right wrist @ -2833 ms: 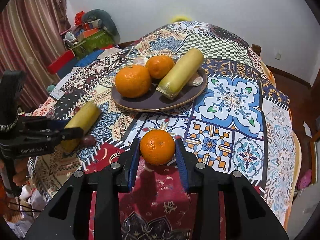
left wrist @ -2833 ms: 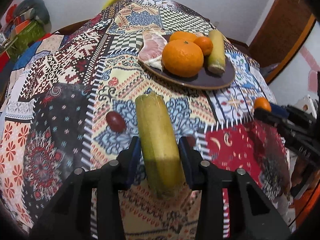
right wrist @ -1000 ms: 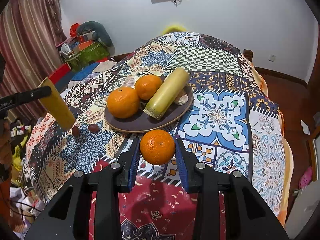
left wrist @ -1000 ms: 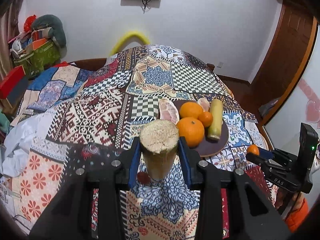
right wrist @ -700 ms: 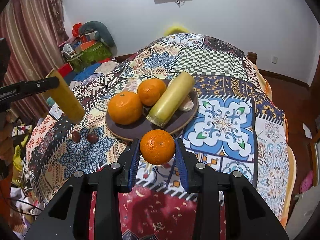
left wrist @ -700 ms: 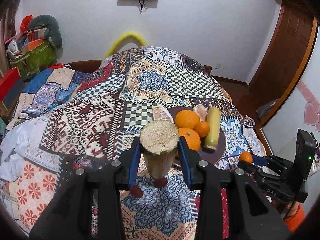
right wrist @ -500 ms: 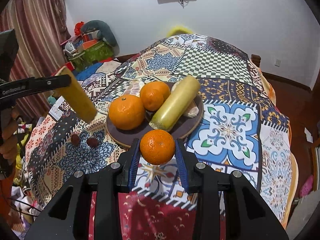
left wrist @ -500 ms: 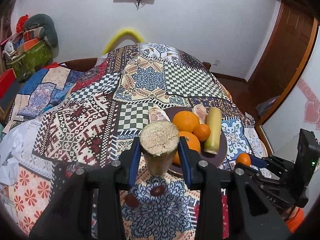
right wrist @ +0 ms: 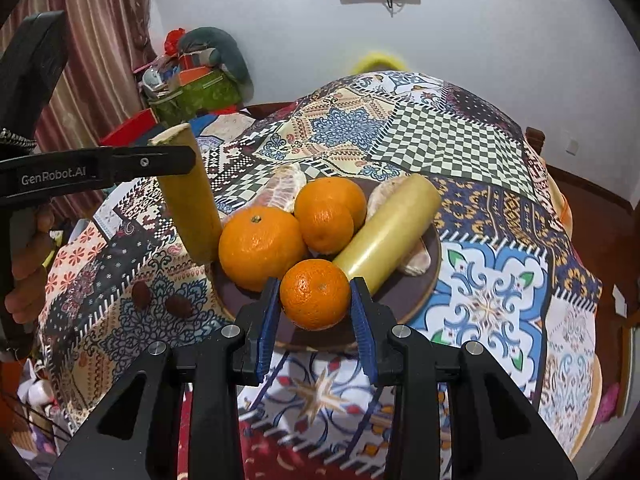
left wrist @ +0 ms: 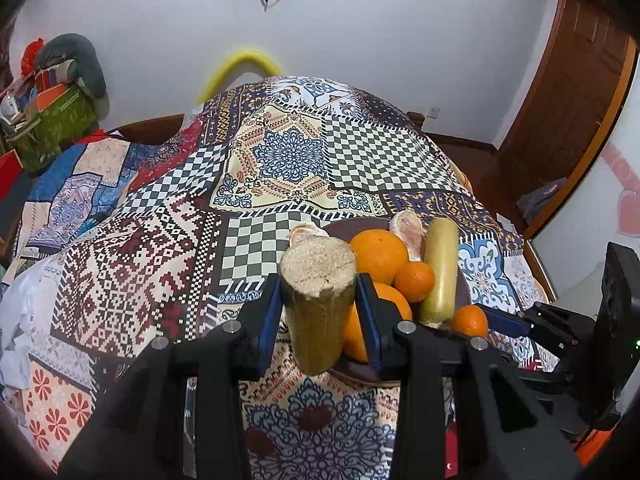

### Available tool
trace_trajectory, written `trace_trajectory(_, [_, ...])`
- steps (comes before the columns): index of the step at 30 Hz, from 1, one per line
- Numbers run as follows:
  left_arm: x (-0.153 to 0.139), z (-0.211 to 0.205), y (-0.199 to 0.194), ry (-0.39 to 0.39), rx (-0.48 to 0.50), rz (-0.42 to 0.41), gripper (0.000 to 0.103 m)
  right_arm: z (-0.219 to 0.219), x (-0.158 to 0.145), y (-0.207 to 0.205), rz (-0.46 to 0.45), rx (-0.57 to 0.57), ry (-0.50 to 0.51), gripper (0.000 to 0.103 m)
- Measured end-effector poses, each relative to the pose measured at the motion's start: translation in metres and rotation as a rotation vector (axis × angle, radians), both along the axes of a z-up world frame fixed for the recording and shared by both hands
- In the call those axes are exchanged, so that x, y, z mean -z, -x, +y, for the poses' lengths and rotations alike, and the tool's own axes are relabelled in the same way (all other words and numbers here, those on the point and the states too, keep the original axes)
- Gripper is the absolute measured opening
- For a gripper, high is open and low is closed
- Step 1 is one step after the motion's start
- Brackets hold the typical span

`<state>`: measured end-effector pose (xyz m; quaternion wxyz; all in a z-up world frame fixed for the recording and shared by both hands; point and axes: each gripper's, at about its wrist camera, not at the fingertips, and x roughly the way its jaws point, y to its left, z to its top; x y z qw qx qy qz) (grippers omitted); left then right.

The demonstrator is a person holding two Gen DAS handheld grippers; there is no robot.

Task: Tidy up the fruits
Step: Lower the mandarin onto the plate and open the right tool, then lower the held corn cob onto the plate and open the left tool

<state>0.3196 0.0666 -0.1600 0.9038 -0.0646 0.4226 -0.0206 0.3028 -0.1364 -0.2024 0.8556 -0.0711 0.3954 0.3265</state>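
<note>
My left gripper is shut on a yellow-green sugarcane piece, held upright above the left rim of the dark plate; the piece also shows in the right wrist view. My right gripper is shut on a small orange, held over the plate's near edge. The plate holds two large oranges, another sugarcane piece and pomelo segments.
Two dark red dates lie on the patchwork tablecloth left of the plate. Boxes and bags are piled by the curtain at the back left. A wooden door is on the right.
Both grippers have lifted their fruit off the cloth and carried it toward the plate. The sugarcane piece turned from lying flat to upright. The orange now hangs over the plate's edge.
</note>
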Motion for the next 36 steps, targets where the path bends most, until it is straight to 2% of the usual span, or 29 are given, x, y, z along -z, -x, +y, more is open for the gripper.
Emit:
trace_trajectory(12, [0.015,-0.002,-0.035,-0.015,-0.005,0.014,0.037,0.014,0.009,-0.008,0.000,-0.043,0.026,0.032])
trace_trajectory(18, [0.028,0.002,-0.046,0.056,0.014,0.059,0.037,0.016,0.009,-0.012,-0.002,-0.048,0.021,0.032])
trace_trajectory(24, [0.032,-0.008,-0.040,0.025,0.045,0.056,0.037,0.017,0.008,-0.013,-0.007,-0.048,0.019,0.032])
trace_trajectory(28, [0.028,-0.004,-0.032,0.005,0.030,0.034,0.037,0.019,0.008,-0.014,-0.011,-0.048,0.025,0.032])
trace_trajectory(33, [0.026,0.024,-0.027,-0.045,-0.037,0.026,0.039,0.019,0.008,-0.016,-0.009,-0.047,0.021,0.032])
trace_trajectory(36, [0.037,0.046,-0.029,-0.043,-0.068,0.075,0.039,0.019,0.009,-0.017,-0.009,-0.050,0.020,0.032])
